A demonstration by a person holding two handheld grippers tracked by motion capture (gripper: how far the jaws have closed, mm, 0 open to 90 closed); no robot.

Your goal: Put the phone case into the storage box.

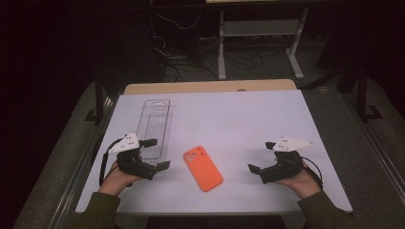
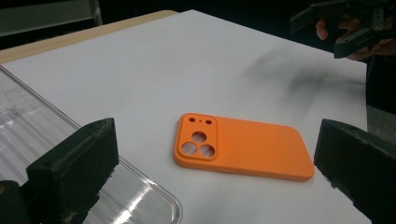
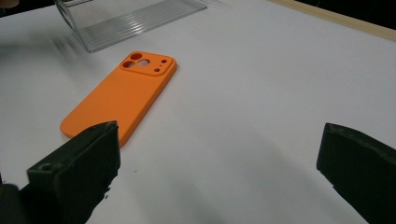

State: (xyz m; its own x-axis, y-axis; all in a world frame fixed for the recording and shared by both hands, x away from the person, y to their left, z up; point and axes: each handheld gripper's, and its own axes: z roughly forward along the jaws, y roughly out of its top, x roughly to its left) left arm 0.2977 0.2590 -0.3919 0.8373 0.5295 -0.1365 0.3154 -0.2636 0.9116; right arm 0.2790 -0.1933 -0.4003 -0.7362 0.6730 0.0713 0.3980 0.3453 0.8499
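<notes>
Orange case [image 1: 203, 168], lower centre of desk [image 1: 248, 119]; clear tray [image 1: 154, 128] left. Left gripper [image 1: 154, 153], right gripper [image 1: 260, 157]: jaws spread, empty. Step: approach; next, likely a pinch across the case's edges.

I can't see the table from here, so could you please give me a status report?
Both tongs, left and right, open, empty. Orange phone case flat between them. Nothing blocking.

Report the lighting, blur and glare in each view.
High view: dim, surroundings nearly black, the white table lit; orange phone case sharp. Left gripper view: soft smeared shadows on the table at upper right, glints on the clear tray. Right gripper view: the tray's near edge streaked with blur.
</notes>
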